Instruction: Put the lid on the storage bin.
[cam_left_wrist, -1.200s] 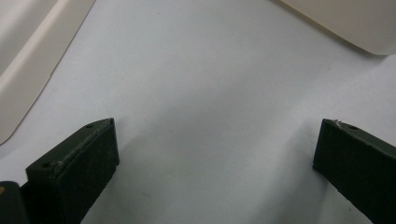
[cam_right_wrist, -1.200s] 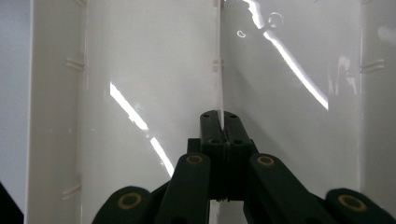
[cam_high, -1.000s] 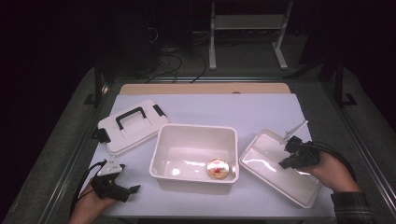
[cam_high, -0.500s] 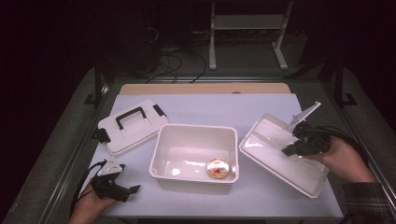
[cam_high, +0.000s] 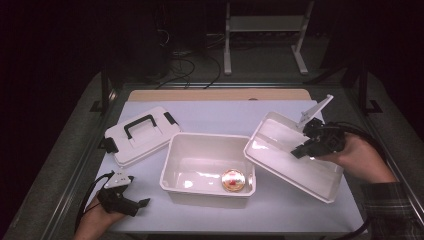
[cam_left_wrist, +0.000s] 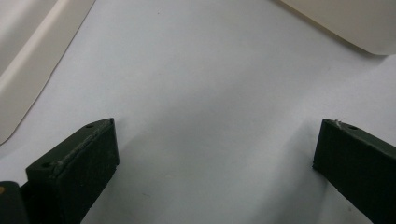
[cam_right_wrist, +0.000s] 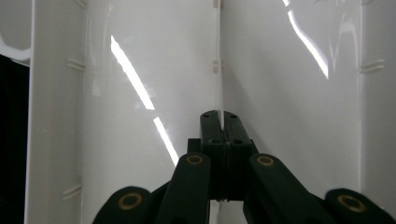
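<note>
Lifting the tray higher than before, my right gripper stays clamped on its middle rib; left gripper rests wide open, empty.

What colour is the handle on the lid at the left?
Black, on the white lid; clearest in the high view.

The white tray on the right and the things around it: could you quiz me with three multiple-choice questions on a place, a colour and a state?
1. Where is the round red-and-gold thing?
A. In the open bin
B. On the lid
C. In the tray

2. What colour is the handle on the lid?
A. Red
B. Black
C. White

3. How is the tray?
A. Flat on the table
B. Upside down
C. Tilted, one end raised

Answers: 1 A, it lies in the bin, near its front wall. 2 B, a black handle on white. 3 C, the right gripper grips its centre rib and the far end stands off the table.
</note>
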